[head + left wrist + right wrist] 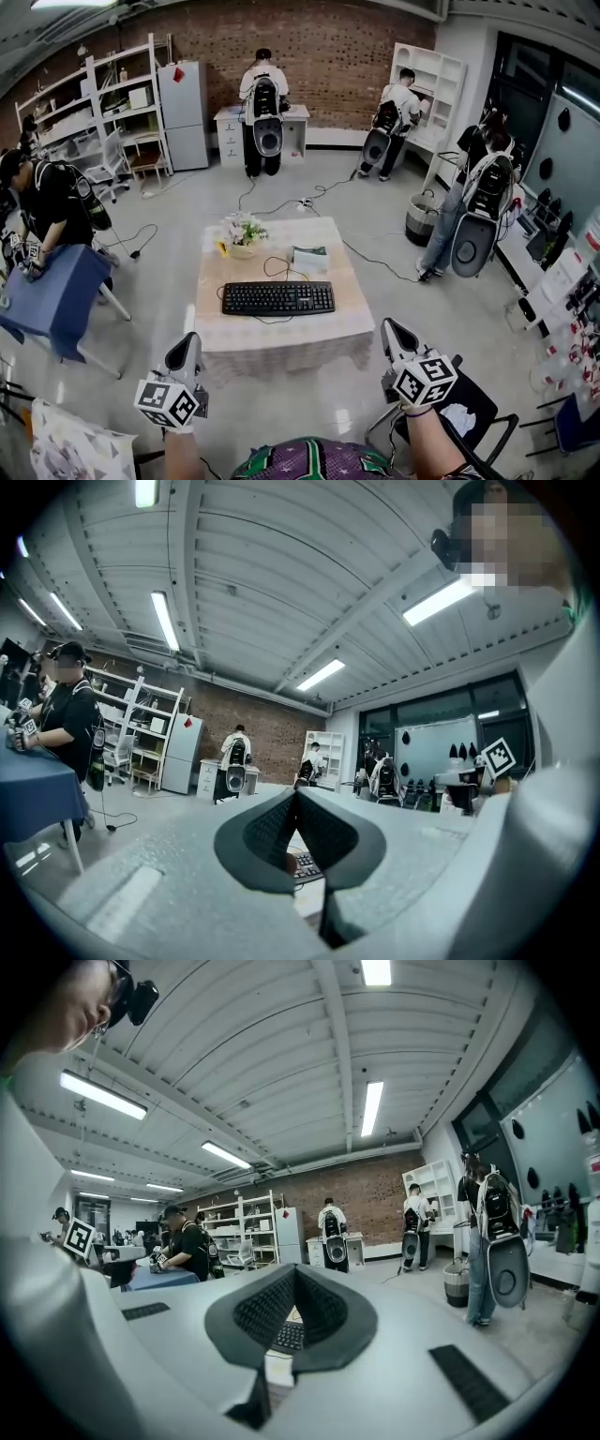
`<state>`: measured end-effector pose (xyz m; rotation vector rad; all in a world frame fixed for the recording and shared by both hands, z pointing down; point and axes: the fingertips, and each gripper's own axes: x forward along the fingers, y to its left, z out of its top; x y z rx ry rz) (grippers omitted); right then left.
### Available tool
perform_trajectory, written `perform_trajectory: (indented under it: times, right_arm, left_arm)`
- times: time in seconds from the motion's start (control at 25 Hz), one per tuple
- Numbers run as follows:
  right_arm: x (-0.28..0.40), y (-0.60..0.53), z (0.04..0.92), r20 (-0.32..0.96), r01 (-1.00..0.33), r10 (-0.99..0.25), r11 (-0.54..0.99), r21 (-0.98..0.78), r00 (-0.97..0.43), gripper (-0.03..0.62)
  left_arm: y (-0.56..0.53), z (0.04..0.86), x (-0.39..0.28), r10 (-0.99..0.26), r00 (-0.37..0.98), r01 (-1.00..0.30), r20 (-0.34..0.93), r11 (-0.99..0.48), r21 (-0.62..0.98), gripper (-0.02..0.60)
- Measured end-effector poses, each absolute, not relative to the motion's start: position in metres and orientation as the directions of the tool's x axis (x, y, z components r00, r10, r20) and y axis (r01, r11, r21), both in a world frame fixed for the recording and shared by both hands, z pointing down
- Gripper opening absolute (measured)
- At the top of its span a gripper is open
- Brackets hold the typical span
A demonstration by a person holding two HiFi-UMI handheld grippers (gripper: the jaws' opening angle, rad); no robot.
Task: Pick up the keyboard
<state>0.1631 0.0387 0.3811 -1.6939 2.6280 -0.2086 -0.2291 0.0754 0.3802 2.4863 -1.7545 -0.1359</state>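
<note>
Tools come first, one in each of my hands, both pointing level toward the desk [281,339]. My left tool [187,343] has its jaws pressed together with nothing between them; its own view shows the two dark pads meeting along one line. My right tool [394,330] is the same, pads pressed together and empty. A black chair [489,424] stands just beside my right arm.

Ahead of me, between the two tools and apart from both, the black keyboard [277,297] lies flat on the near half of the desk, with its long side across my view. In both gripper views a few of its keys show just below the closed jaw tips. A thin black cable [273,269] loops on the desk behind the keyboard. Farther back on the desk, a pot of flowers [243,233] stands near the far left corner, and a small box [309,258] sits to its right.

Past the desk, cords trail over the pale floor. To the left a person in black stands at a blue desk [49,292]. To the right a basket [423,218] stands on the floor near a person wearing a backpack. At the brick wall [319,47] two more people stand with their backs to me, and a fridge [183,112] stands beside white shelves [122,94].
</note>
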Motion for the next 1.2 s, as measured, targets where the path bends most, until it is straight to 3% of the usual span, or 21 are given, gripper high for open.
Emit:
perform_trajectory:
  times: [0.48, 0.96, 1.2]
  right_arm:
    - [0.15, 0.004, 0.389, 0.105, -0.927, -0.921, 0.372, -0.043, -0.375, 0.002]
    - [0.14, -0.105, 0.398, 0.095, -0.891, -0.886, 0.448, -0.079, -0.454, 0.002]
    - [0.164, -0.155, 0.401, 0.091, -0.884, -0.88, 0.458, -0.09, -0.465, 0.002]
  left_arm:
    - [0.036, 0.408, -0.241, -0.946, 0.324, -0.94, 0.026, -0.319, 0.118, 0.018]
    - [-0.033, 0.402, -0.255, -0.972, 0.233, -0.965, 0.021, -0.229, 0.13, 0.018]
    - [-0.087, 0.398, -0.231, -0.974, 0.224, -0.967, 0.025, -0.219, 0.128, 0.018]
